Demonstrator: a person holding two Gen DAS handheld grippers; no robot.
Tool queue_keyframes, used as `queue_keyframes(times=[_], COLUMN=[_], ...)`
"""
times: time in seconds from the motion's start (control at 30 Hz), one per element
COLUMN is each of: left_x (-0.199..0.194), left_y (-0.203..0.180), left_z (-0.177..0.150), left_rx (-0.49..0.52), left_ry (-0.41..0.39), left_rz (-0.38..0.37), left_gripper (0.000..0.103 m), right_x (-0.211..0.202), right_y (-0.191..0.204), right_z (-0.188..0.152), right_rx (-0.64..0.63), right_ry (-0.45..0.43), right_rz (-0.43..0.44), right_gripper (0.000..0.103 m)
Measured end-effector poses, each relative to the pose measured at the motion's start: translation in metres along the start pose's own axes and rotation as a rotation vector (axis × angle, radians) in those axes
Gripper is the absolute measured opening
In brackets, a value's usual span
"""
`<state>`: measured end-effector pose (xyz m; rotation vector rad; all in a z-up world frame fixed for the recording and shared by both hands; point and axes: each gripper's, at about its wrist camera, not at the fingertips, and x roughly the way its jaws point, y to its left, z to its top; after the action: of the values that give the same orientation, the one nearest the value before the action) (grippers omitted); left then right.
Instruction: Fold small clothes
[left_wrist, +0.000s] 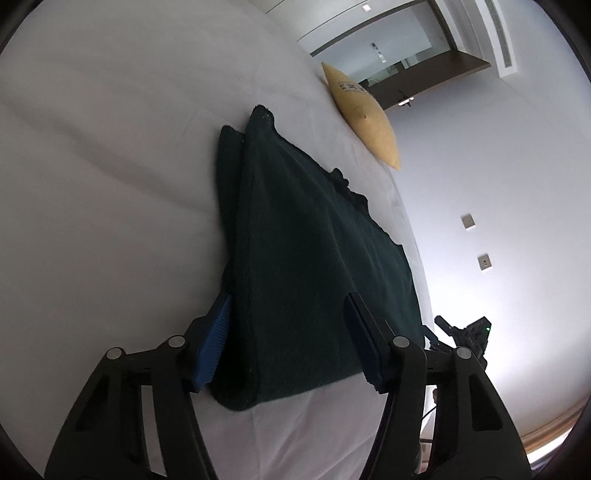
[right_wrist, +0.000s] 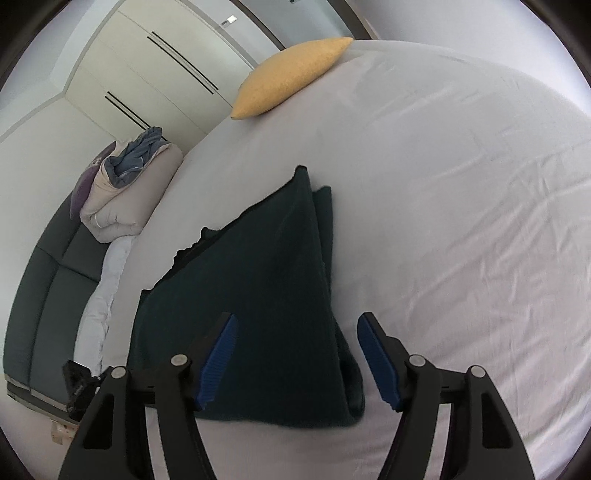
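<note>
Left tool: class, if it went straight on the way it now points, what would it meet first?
Most likely the dark green cloth lying on the white sheet; the open left tool already straddles its near end, though depth is unclear.

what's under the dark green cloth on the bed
The dark green cloth lies folded on the white bed sheet; a lower layer shows at its edge. Anything between the layers is hidden.

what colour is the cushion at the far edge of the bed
Mustard yellow cushion, shown best in the right wrist view.
</note>
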<state>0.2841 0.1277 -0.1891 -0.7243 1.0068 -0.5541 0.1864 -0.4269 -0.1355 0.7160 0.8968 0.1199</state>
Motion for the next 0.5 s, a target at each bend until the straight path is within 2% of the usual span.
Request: queue_keyframes(times=[0.07, 0.13, 0.17, 0.2, 0.37, 0.5], left_x=[-0.001, -0.002, -0.001, 0.0, -0.001, 0.0], left_y=[0.001, 0.001, 0.001, 0.001, -0.002, -0.01], left_z=[-0.004, -0.009, -0.013, -0.015, -0.02, -0.017], left_rx=[0.006, 0.018, 0.025, 0.032, 0.053, 0.091], left_ry=[0.0, 0.01, 0.021, 0.03, 0.028, 0.014], left_rz=[-0.012, -0.023, -0.018, -0.007, 0.001, 0.009], left_gripper=[0.058, 0.046, 0.035, 0.031, 0.031, 0.031], right_x=[0.0, -0.001, 0.0, 0.002, 0.005, -0.002], right_y=[-0.001, -0.003, -0.002, -0.001, 0.005, -0.005], right_z=[-0.002, -0.004, -0.006, -0.007, -0.011, -0.008], right_rx=[0.014, 0.019, 0.018, 0.015, -0.009, 0.03], right_ry=[0.006, 0.015, 0.02, 0.028, 0.043, 0.005], right_rz=[0.014, 0.014, 0.017, 0.019, 0.023, -0.013], right_gripper=[0.068, 0.067, 0.064, 0.063, 0.06, 0.059])
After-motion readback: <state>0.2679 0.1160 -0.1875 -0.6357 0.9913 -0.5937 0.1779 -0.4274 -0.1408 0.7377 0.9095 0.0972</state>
